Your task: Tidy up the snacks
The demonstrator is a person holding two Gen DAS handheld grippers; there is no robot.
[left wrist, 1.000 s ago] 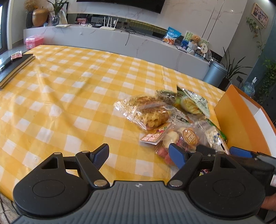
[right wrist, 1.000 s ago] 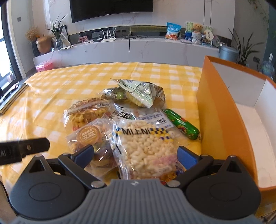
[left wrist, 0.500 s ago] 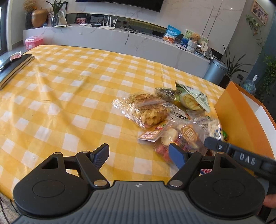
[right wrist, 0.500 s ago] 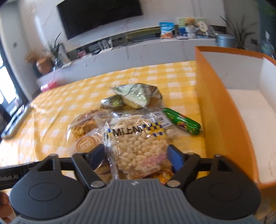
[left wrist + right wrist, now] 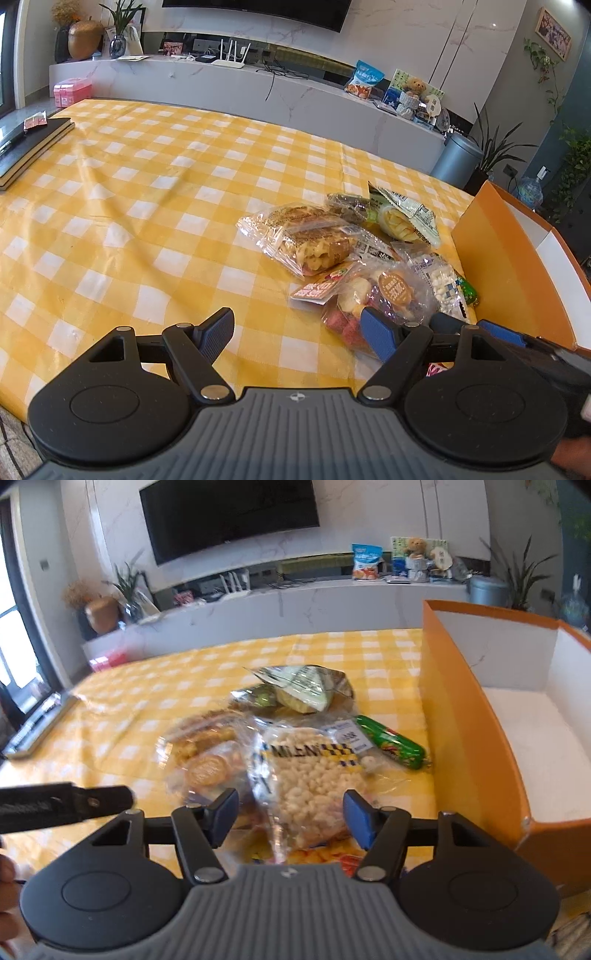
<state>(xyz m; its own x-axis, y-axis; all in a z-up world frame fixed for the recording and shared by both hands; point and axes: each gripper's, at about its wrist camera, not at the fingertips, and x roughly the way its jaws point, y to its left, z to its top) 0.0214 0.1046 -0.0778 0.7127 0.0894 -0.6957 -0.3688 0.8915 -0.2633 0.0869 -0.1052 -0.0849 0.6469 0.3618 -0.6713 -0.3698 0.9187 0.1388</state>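
A pile of snack packets lies on the yellow checked tablecloth (image 5: pixel 147 221). It includes a waffle bag (image 5: pixel 310 243), a bag with a round brown label (image 5: pixel 384 291), a green chip bag (image 5: pixel 303 686) and a green sausage (image 5: pixel 391 742). A clear bag of white puffs (image 5: pixel 314 775) sits between the jaws of my right gripper (image 5: pixel 290 808). The jaws are closing around it, and a gap still shows at the left pad. My left gripper (image 5: pixel 299 328) hangs open over the cloth left of the pile, holding nothing. An orange box (image 5: pixel 461 720) with a white inside stands to the right.
Dark books (image 5: pixel 29 147) lie at the table's far left edge. A white marble counter (image 5: pixel 258 85) with clutter runs behind the table. A finger of the left gripper (image 5: pixel 62 805) reaches in from the left in the right wrist view. The table's near edge is just below both grippers.
The right gripper's jaws have narrowed from wide open around the puffs bag, and its view has tipped a little. The left gripper has stayed still and open.
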